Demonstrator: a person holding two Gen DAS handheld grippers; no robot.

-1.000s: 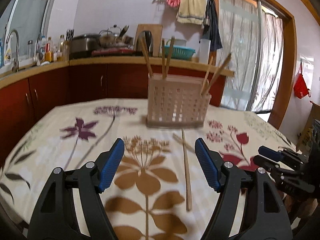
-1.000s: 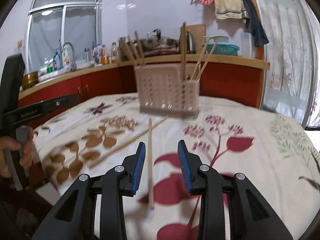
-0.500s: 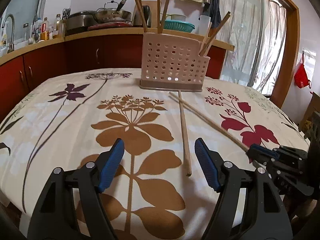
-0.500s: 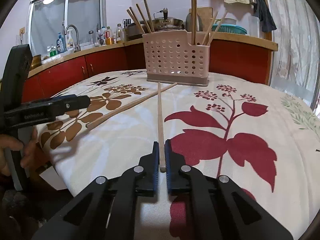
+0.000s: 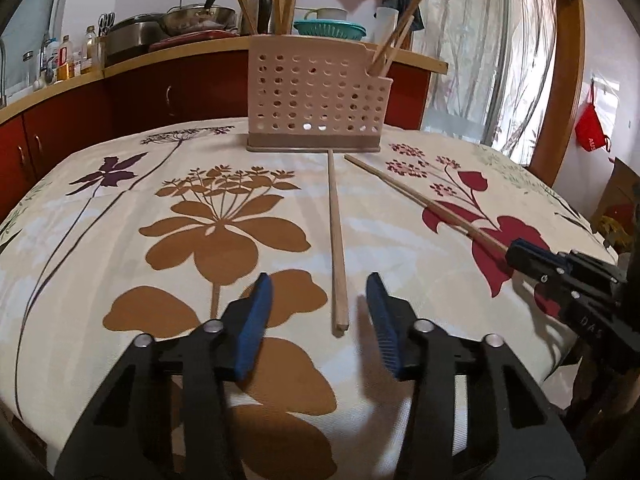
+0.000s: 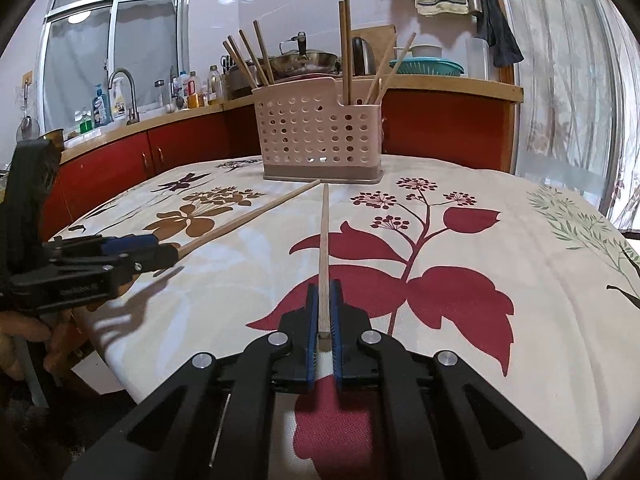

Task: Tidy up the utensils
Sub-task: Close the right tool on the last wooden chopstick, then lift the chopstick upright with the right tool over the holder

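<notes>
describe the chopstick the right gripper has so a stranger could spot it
Start at the perforated pink utensil holder on the floral tablecloth. Two loose chopsticks lie before it. It's the chopstick over the red leaves, its near end pinched in the right gripper.

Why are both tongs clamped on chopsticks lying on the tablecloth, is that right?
Only the right tongs are clamped on a chopstick. The left wrist view shows the left tongs open, the other chopstick lying loose between them.
</notes>
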